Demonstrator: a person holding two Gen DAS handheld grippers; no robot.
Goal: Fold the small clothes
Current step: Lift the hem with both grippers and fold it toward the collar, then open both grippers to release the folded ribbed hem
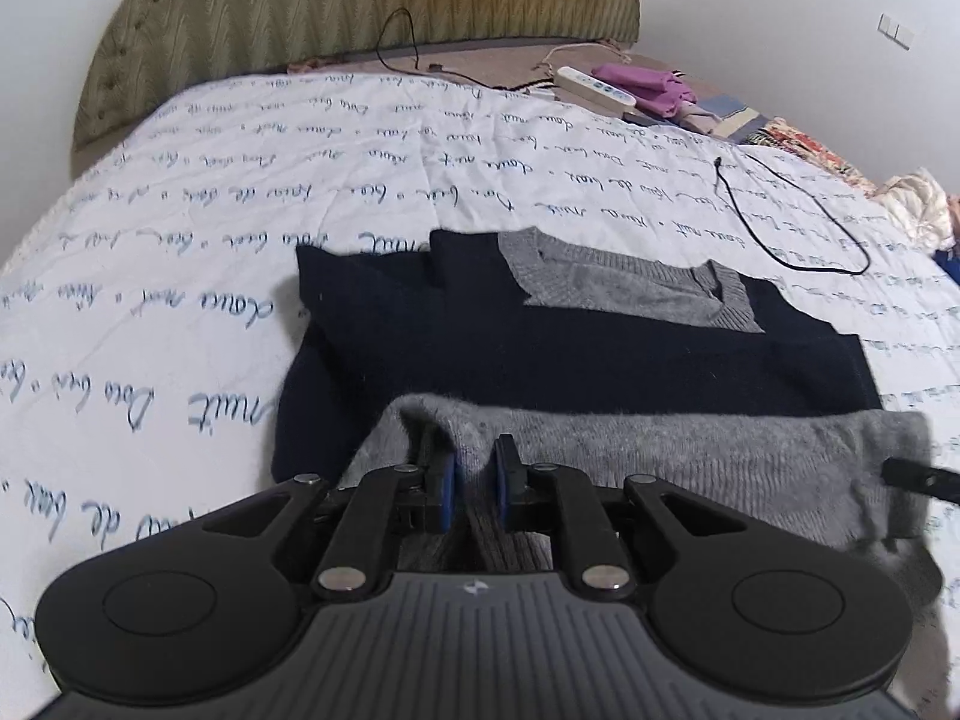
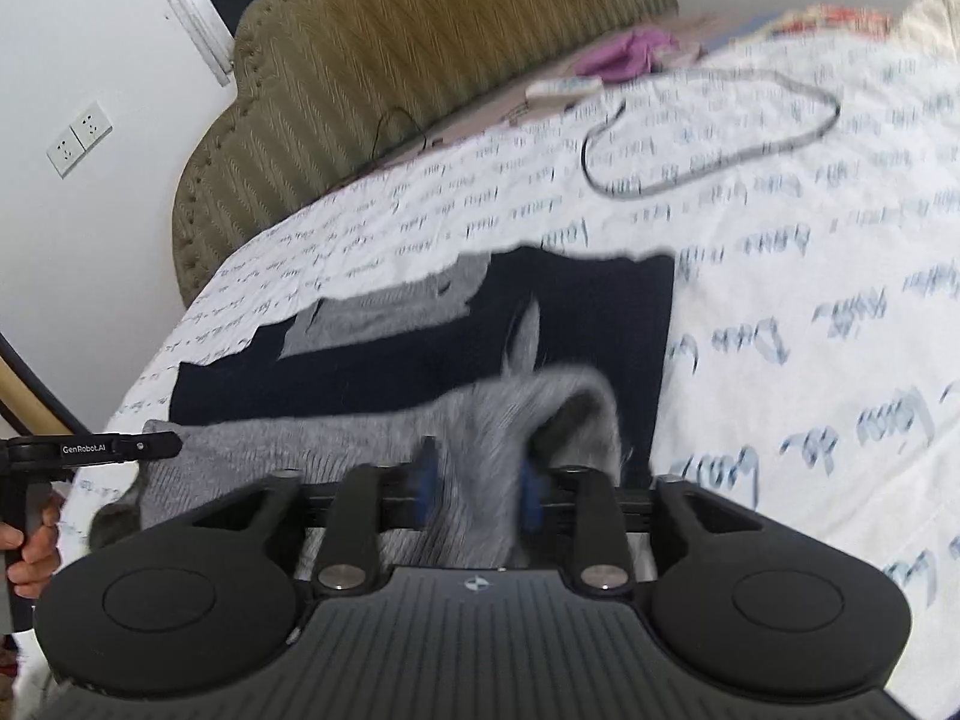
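We hold the fuzzy grey-and-navy knitted sweater (image 1: 540,354) mid-bed: left gripper (image 1: 475,468) pinches its grey hem; right gripper (image 2: 474,480), blurred, seems half-parted around the hem. If one side drops first, the fold lands skewed.

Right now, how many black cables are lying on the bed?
2: a looped black cable on the white quilt beyond the sweater, and a thinner black cable by the headboard. More may be hidden.

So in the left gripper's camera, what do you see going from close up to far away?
Gripper → grey hem → navy sweater body → grey collar → white bedspread with writing → olive headboard.
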